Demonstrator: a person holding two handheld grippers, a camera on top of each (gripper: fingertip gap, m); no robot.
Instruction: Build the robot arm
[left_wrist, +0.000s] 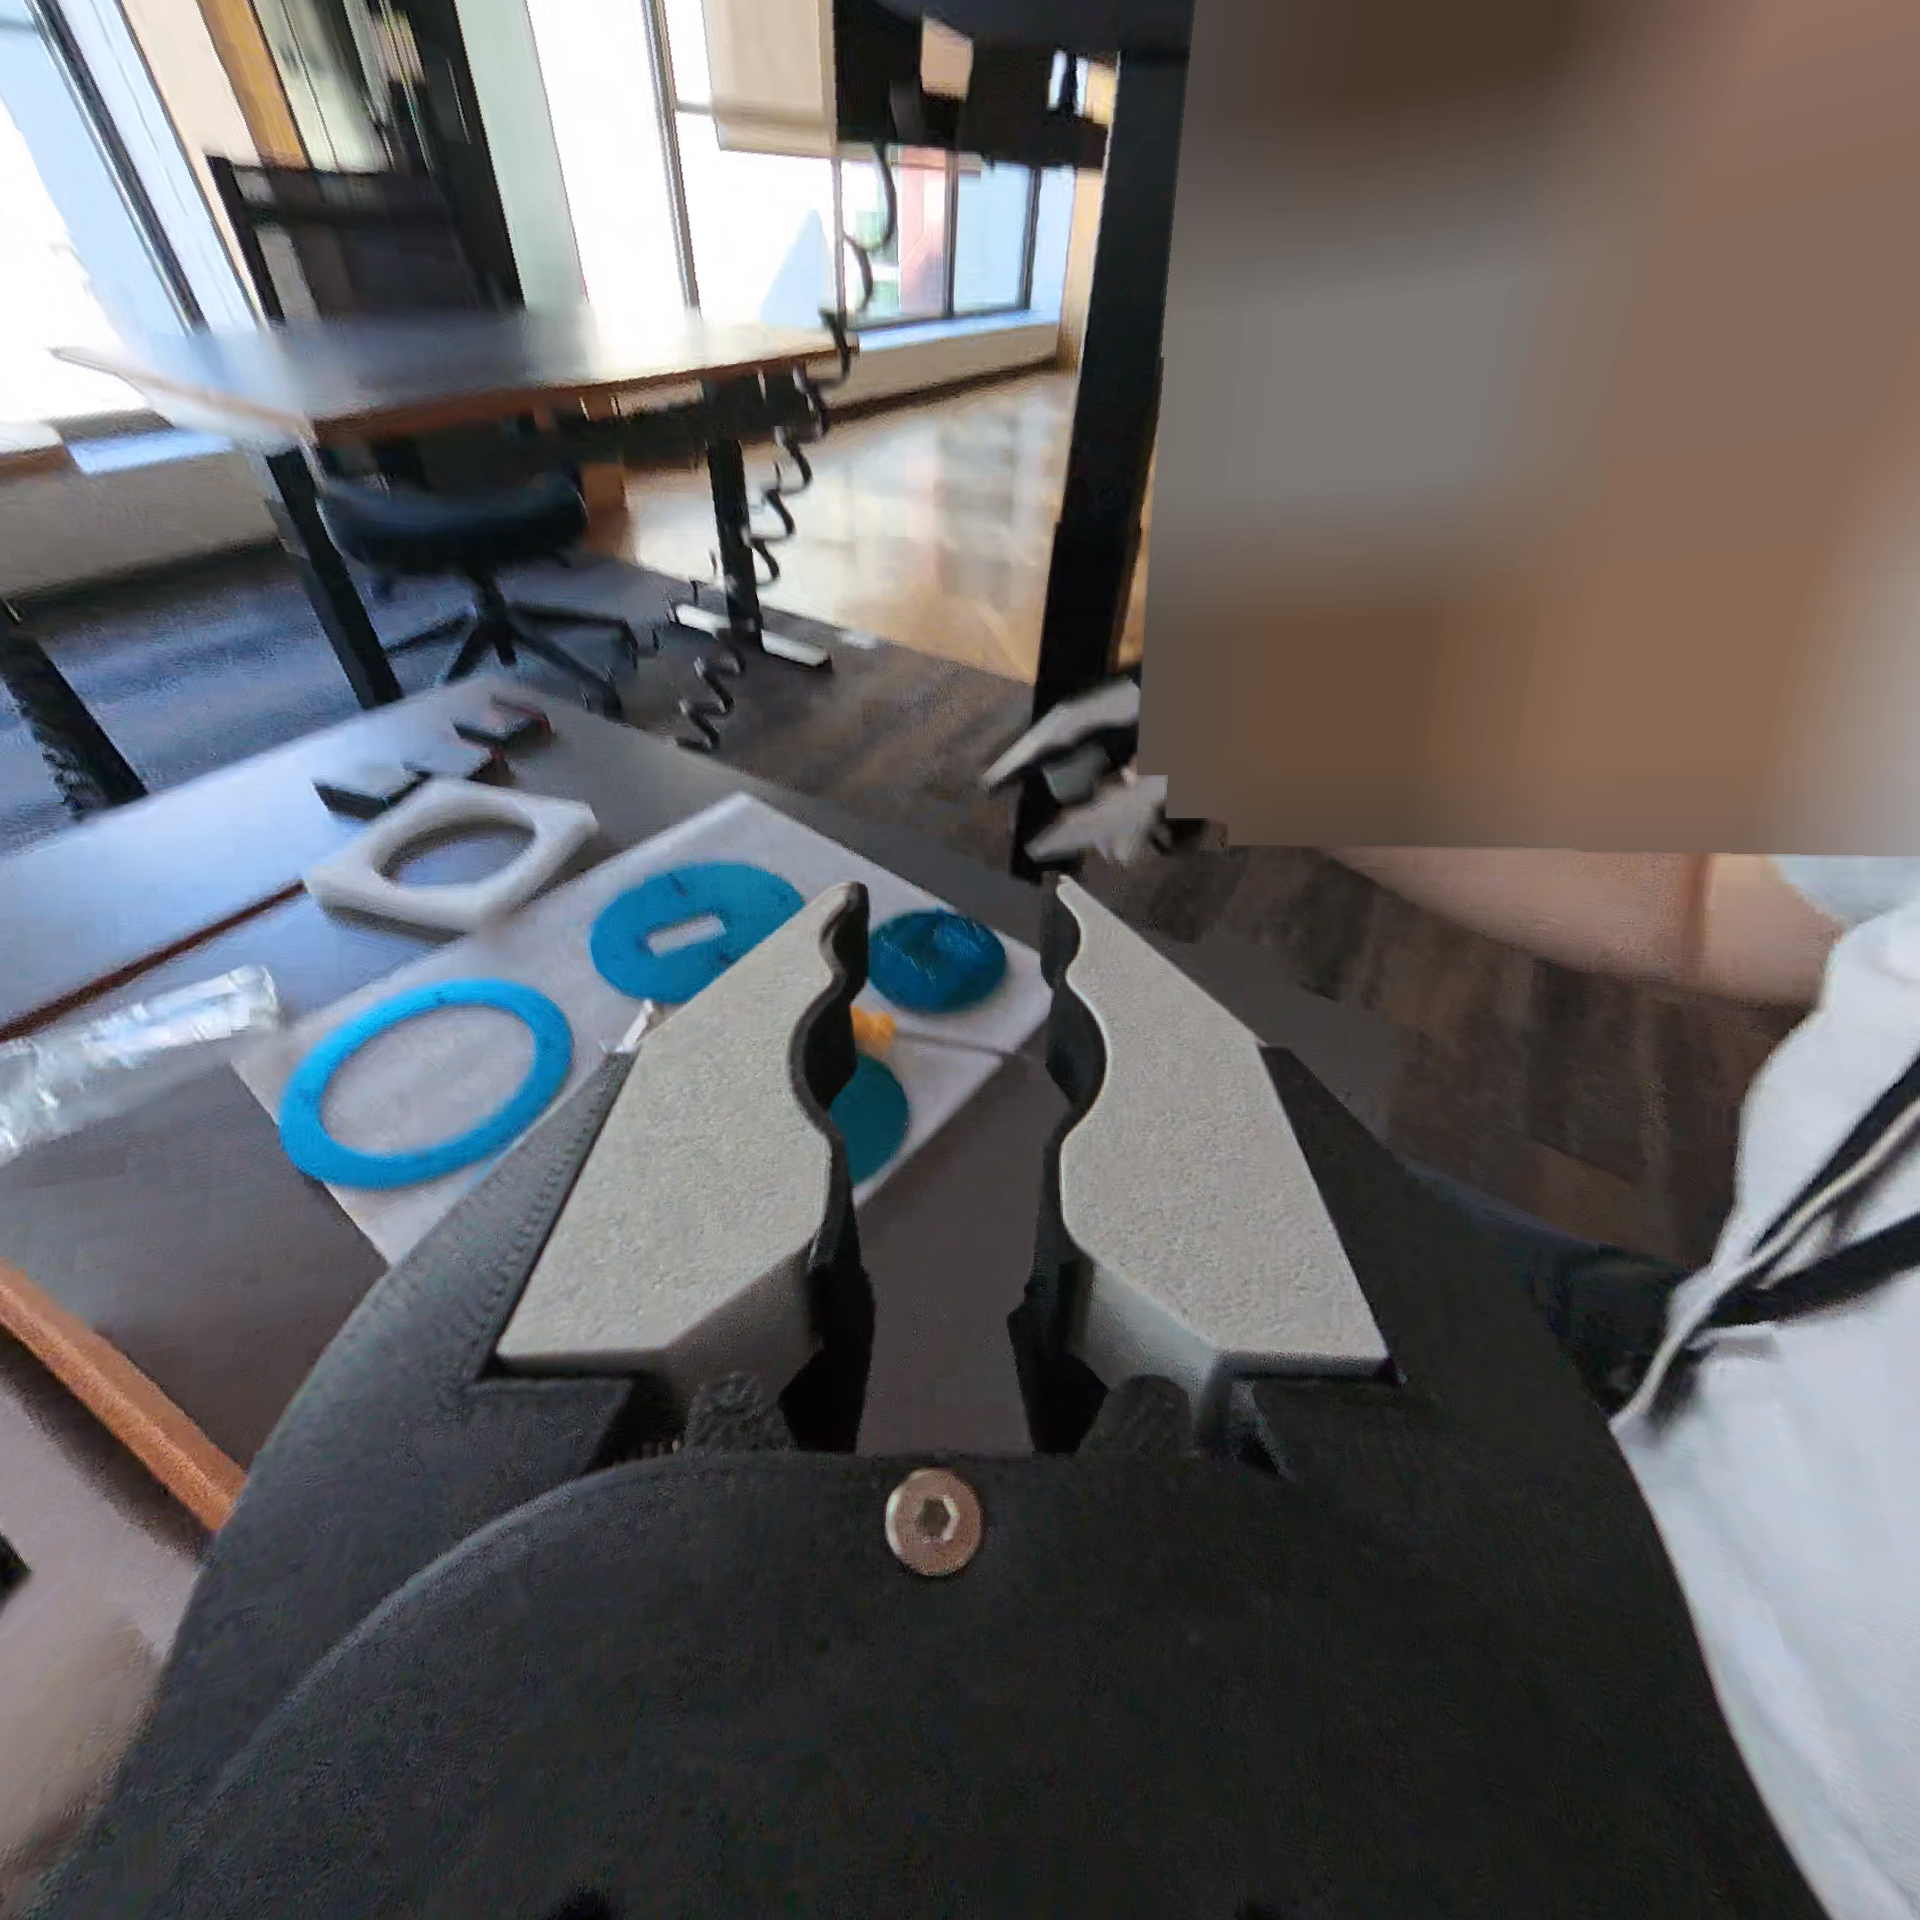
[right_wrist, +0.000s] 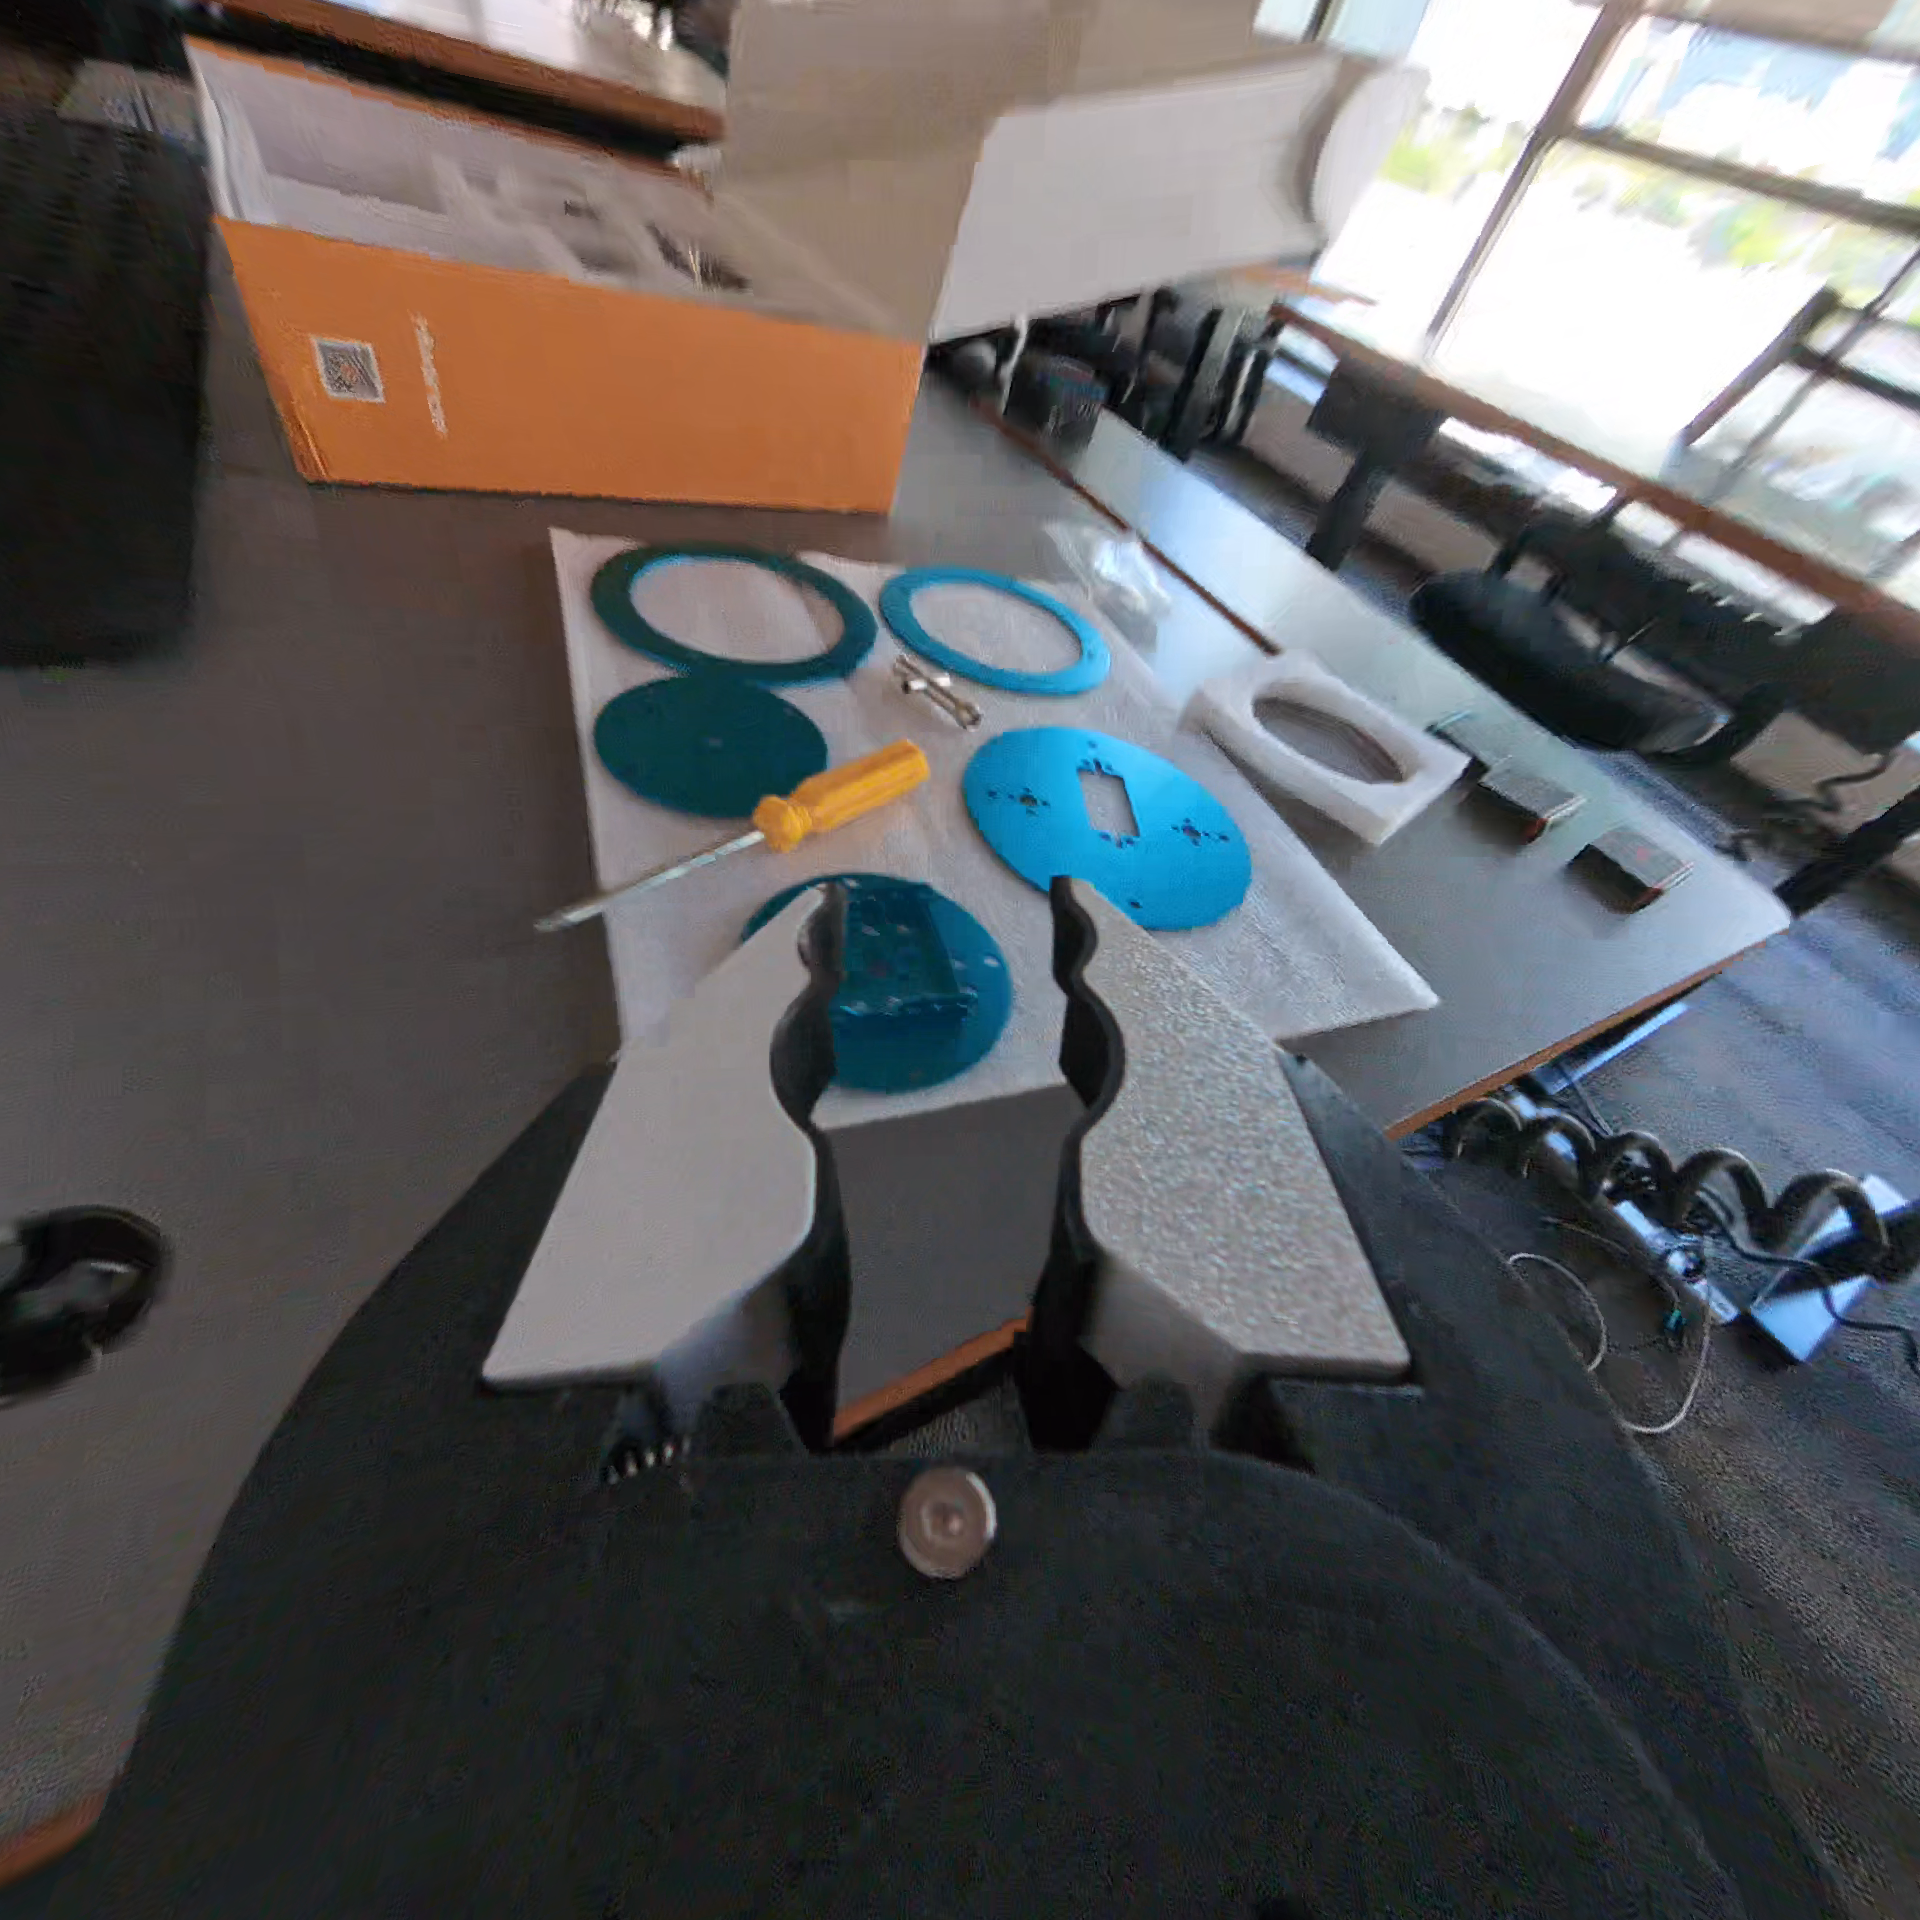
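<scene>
The right gripper (right_wrist: 940, 914) hangs with fingers parted and empty, just above a blue disc with a raised block (right_wrist: 904, 997) on a white foam sheet (right_wrist: 1299, 966). At 11 o'clock of that disc lies a yellow-handled screwdriver (right_wrist: 790, 816); at 1 o'clock a flat blue plate with a cut-out (right_wrist: 1107, 826); two blue rings (right_wrist: 992, 631) lie beyond. Farther at 11 stands an open orange box (right_wrist: 582, 384) bearing a square code sticker and printed writing. The left gripper (left_wrist: 956, 914) is likewise spread and empty above the same sheet.
</scene>
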